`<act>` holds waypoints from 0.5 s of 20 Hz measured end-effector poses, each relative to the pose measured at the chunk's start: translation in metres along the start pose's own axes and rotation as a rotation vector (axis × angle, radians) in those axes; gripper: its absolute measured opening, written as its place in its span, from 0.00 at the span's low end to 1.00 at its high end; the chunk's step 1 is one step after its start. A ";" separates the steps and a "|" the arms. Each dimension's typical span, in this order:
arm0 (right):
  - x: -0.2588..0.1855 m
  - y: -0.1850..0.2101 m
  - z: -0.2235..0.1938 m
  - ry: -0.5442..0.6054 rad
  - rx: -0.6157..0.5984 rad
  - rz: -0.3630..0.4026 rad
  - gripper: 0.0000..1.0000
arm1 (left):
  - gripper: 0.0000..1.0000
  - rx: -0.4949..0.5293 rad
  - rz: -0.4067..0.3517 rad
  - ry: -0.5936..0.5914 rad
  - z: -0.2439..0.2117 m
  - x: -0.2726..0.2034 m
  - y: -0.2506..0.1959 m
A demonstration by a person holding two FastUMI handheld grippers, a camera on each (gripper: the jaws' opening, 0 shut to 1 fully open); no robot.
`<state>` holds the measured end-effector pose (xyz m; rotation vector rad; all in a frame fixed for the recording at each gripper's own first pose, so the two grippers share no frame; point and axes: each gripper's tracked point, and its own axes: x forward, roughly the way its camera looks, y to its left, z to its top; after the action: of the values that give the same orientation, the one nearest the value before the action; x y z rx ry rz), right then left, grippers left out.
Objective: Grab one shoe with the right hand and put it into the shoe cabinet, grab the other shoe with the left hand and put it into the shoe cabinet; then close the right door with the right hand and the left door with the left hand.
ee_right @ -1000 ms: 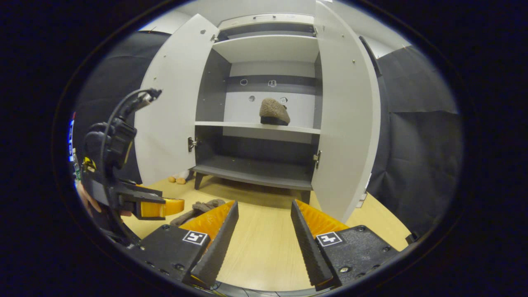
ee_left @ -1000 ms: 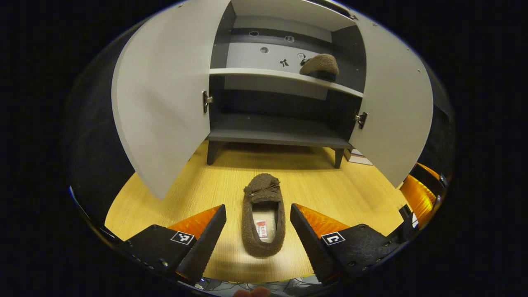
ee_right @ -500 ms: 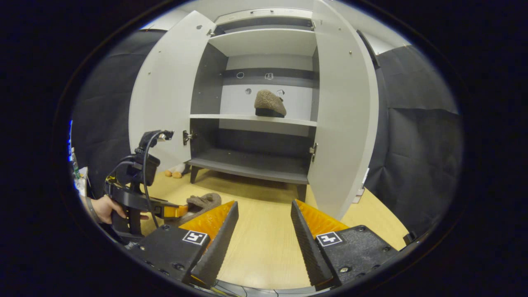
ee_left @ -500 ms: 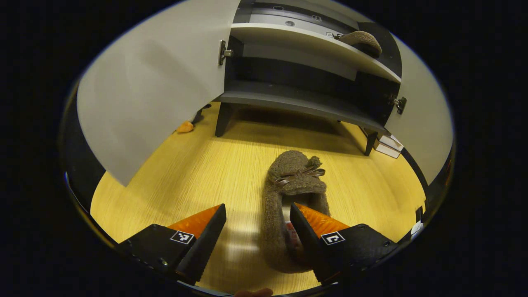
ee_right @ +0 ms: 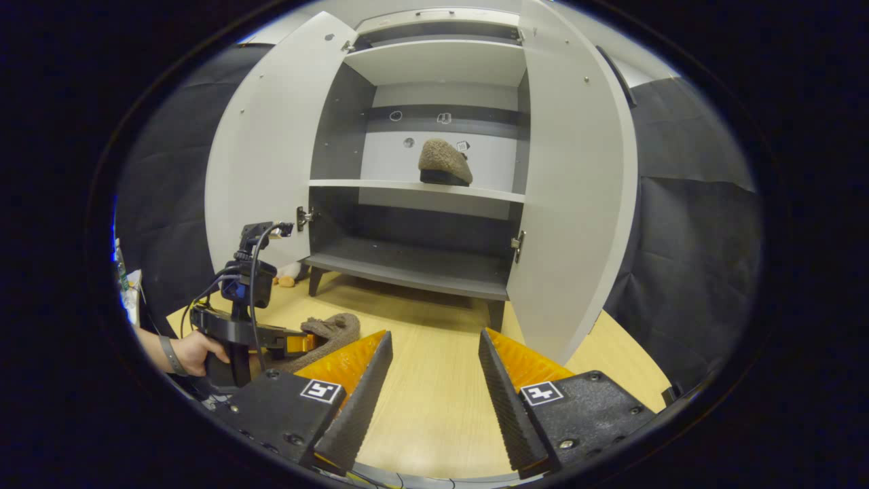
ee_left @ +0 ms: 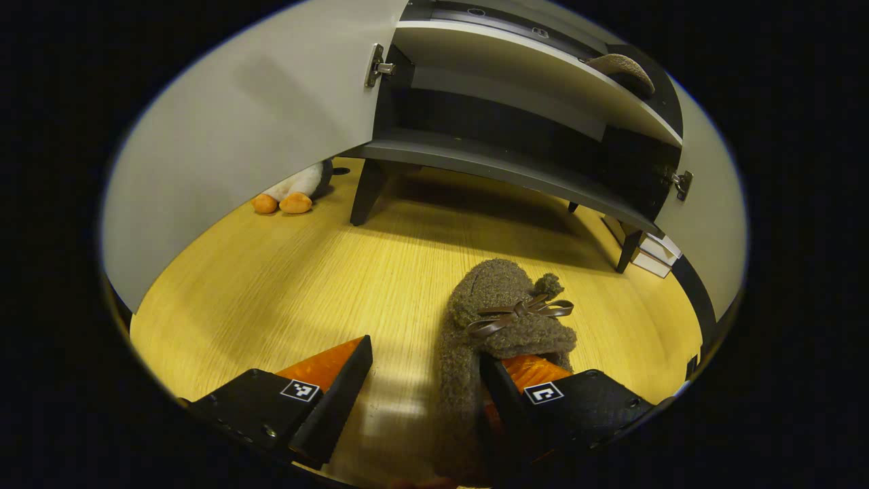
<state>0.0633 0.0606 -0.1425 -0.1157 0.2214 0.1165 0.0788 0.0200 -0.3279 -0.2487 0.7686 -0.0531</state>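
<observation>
A brown fuzzy slipper (ee_left: 502, 312) with a bow lies on the wooden floor before the open shoe cabinet (ee_left: 502, 170). My left gripper (ee_left: 424, 353) is open and low over it: one finger sits inside the slipper's opening, the other stands on the floor beside its side wall. The second slipper (ee_right: 442, 161) rests on the cabinet's middle shelf (ee_right: 421, 190). My right gripper (ee_right: 434, 339) hangs open and empty over the floor, facing the cabinet. In the right gripper view the left gripper (ee_right: 299, 341), held by a hand (ee_right: 193, 350), is at the floor slipper (ee_right: 336, 329).
Both cabinet doors stand wide open: the left door (ee_right: 265, 156) and the right door (ee_right: 577, 204). A plush toy with orange feet (ee_left: 288, 197) lies by the cabinet's left leg. Flat boxes (ee_left: 648, 255) sit on the floor at the right.
My left gripper has dropped and moved forward onto the floor slipper, one finger now inside its opening. The right gripper has hardly moved.
</observation>
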 end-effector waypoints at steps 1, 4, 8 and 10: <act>0.001 0.001 -0.001 0.004 0.001 0.002 0.86 | 0.91 -0.013 -0.008 -0.002 0.001 0.002 -0.002; 0.004 0.002 -0.002 0.014 0.011 0.002 0.86 | 0.75 -0.056 -0.018 -0.035 0.002 0.003 -0.007; 0.010 0.004 0.000 0.012 0.018 0.002 0.82 | 0.23 -0.113 -0.020 -0.049 0.002 0.005 -0.017; 0.012 0.005 0.001 0.010 0.012 0.002 0.82 | 0.17 -0.116 0.009 -0.054 0.003 0.005 -0.014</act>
<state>0.0745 0.0665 -0.1447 -0.1037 0.2317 0.1170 0.0852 0.0064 -0.3258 -0.3556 0.7204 0.0070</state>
